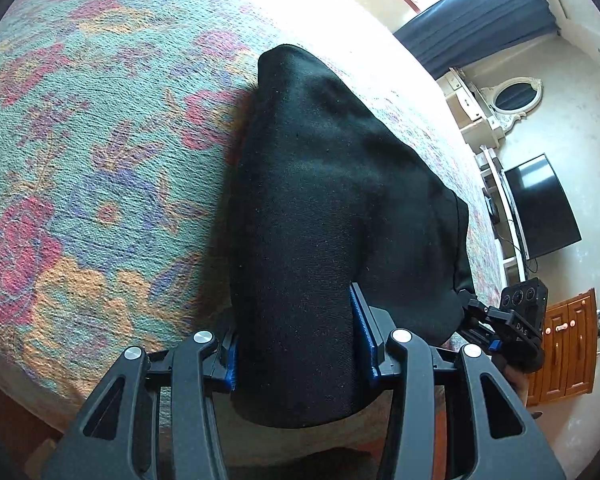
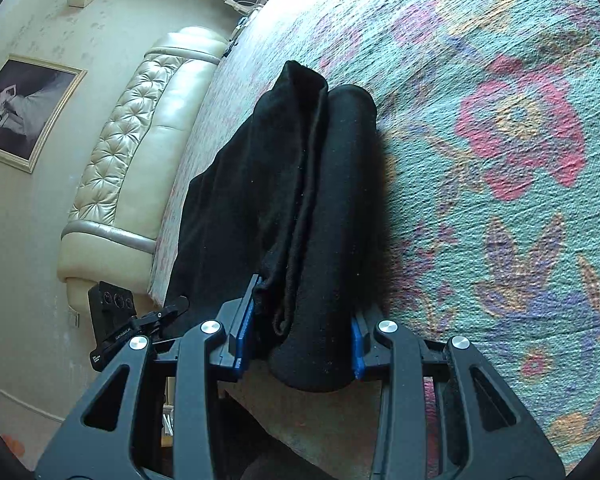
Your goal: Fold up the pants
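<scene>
Evidently both claws, left claw (image 1: 296, 344) and right claw (image 2: 300, 340), clench the bundled black fabric pants (image 1: 320, 184), lifting one folded end off the floral woven bedspread (image 1: 100, 160) to double it over.

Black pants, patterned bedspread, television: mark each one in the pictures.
black pants (image 1: 320, 200), left wrist view, middle of the bunched fabric.
patterned bedspread (image 2: 500, 208), right wrist view, bare floral area right of the pants.
television (image 1: 542, 208), left wrist view, centre of the dark screen.
</scene>
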Action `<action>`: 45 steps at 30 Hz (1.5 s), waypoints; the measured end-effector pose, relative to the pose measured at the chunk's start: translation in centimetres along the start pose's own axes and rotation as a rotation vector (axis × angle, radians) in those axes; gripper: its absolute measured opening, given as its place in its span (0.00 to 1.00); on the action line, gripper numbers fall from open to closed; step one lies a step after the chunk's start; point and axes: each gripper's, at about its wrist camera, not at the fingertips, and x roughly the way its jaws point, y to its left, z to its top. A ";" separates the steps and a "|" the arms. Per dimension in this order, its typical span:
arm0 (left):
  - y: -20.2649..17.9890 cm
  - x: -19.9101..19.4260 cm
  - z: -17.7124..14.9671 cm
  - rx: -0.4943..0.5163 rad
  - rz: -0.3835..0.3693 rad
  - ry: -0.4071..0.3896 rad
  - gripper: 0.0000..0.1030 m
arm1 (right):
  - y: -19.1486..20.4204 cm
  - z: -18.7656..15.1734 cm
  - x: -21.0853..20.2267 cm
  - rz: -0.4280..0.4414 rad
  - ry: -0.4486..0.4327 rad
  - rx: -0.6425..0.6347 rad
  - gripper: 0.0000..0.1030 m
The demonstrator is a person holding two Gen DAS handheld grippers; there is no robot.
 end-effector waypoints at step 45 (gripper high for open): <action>1.6 4.1 13.1 0.028 -0.103 -0.049 0.24 | -0.4 9.7 1.8 0.008 -0.136 -0.131 0.29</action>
